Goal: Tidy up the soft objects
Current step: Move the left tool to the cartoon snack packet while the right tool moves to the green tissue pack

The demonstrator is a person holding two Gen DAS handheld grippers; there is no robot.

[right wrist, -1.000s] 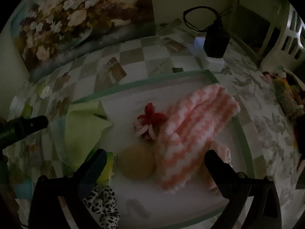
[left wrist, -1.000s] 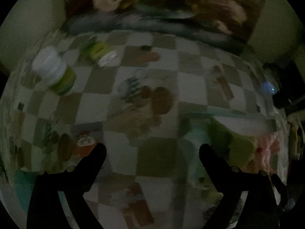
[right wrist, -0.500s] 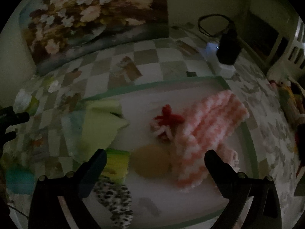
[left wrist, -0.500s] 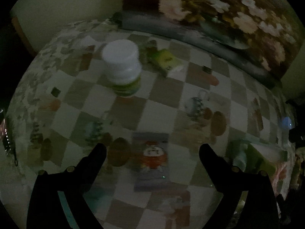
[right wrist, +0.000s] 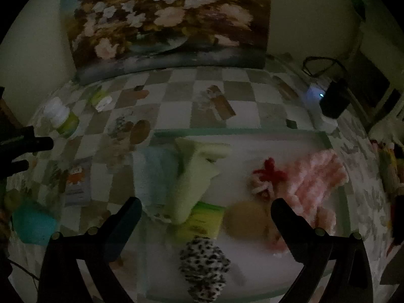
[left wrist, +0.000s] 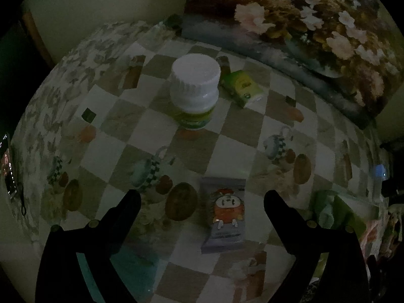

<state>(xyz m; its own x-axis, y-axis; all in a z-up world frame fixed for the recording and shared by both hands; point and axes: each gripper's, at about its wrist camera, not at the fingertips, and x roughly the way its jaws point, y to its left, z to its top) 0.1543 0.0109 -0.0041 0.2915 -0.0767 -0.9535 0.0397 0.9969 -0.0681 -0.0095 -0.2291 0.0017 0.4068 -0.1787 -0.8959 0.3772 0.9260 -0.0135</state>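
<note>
In the right wrist view a white tray with a green rim holds a pale blue cloth, a light green cloth, a yellow-green sponge, a tan round puff, a pink striped fluffy sock, a red-and-white scrunchie and a leopard-print scrunchie. My right gripper is open and empty above the tray's near part. My left gripper is open and empty over the checked tablecloth, near a small purple packet. A teal soft object lies left of the tray.
A white-capped jar and a green tissue pack stand on the checked tablecloth at the back. A floral painting leans on the wall. A black device with a blue light sits at the back right.
My left gripper has swung left away from the tray and now faces the jar and the packet. My right gripper has shifted left along the tray. Both stayed open.
</note>
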